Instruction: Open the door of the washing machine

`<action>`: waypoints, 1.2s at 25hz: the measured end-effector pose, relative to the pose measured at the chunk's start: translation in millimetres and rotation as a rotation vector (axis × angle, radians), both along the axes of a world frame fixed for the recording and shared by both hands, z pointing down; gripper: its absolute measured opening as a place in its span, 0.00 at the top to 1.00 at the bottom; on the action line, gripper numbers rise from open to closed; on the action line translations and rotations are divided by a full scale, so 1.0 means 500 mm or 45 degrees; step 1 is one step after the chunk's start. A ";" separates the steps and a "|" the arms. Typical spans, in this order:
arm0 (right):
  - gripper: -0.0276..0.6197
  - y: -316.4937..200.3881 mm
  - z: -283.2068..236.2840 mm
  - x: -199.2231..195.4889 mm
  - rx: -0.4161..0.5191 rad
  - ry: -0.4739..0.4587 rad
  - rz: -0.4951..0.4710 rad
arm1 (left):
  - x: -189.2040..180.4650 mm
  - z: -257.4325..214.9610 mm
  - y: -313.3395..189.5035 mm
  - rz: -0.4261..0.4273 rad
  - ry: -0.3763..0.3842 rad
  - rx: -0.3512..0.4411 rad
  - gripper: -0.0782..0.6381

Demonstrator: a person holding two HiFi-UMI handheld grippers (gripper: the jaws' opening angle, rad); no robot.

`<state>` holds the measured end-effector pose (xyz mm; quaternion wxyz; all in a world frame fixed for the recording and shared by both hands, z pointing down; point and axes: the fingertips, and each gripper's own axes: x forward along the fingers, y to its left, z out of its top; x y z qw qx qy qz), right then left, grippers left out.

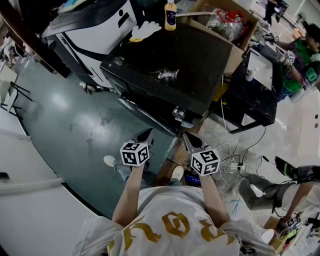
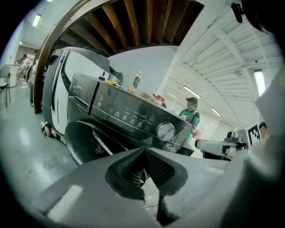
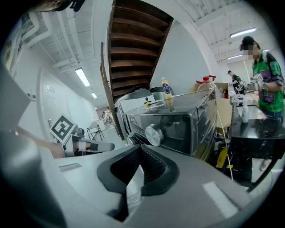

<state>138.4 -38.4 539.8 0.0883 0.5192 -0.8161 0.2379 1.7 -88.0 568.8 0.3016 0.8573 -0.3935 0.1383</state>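
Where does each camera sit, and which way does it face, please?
Head view: on the person's head, looking steeply down at the washer; arms, shirt, left gripper and right gripper show.
Left gripper view: on the left gripper, looking along its shut jaws at the washer's knob and door; right gripper at right.
Right gripper view: on the right gripper, looking along its shut jaws at the knob; left gripper at left.
Shared: all three show the washer and the bottle on it.

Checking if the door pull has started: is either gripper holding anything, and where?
Nothing is held: left gripper and right gripper are both shut and empty, short of the washing machine.
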 end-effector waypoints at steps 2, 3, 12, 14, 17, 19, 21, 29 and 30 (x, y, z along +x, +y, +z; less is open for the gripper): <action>0.92 0.000 -0.001 0.002 0.000 -0.003 0.002 | 0.001 0.002 0.000 0.006 -0.015 -0.002 0.89; 0.92 0.000 -0.001 0.002 0.000 -0.005 0.003 | 0.002 0.004 0.000 0.008 -0.021 -0.004 0.89; 0.92 -0.010 0.014 0.016 -0.038 -0.047 0.040 | 0.015 0.045 -0.033 0.014 -0.103 -0.057 0.85; 0.92 -0.013 0.021 0.019 -0.052 -0.047 0.049 | 0.018 0.060 -0.047 0.002 -0.117 -0.083 0.82; 0.92 -0.015 0.029 0.025 -0.069 -0.034 0.056 | 0.026 0.085 -0.064 -0.013 -0.130 -0.131 0.78; 0.92 -0.017 0.034 0.031 -0.080 -0.026 0.059 | 0.035 0.105 -0.073 -0.021 -0.125 -0.176 0.75; 0.92 -0.018 0.039 0.035 -0.089 -0.024 0.067 | 0.040 0.124 -0.085 -0.031 -0.117 -0.217 0.72; 0.92 -0.006 0.060 0.070 -0.134 -0.019 0.109 | 0.045 0.175 -0.142 -0.256 -0.042 -0.326 0.63; 0.92 -0.006 0.062 0.073 -0.138 -0.018 0.112 | 0.047 0.182 -0.148 -0.285 -0.028 -0.345 0.63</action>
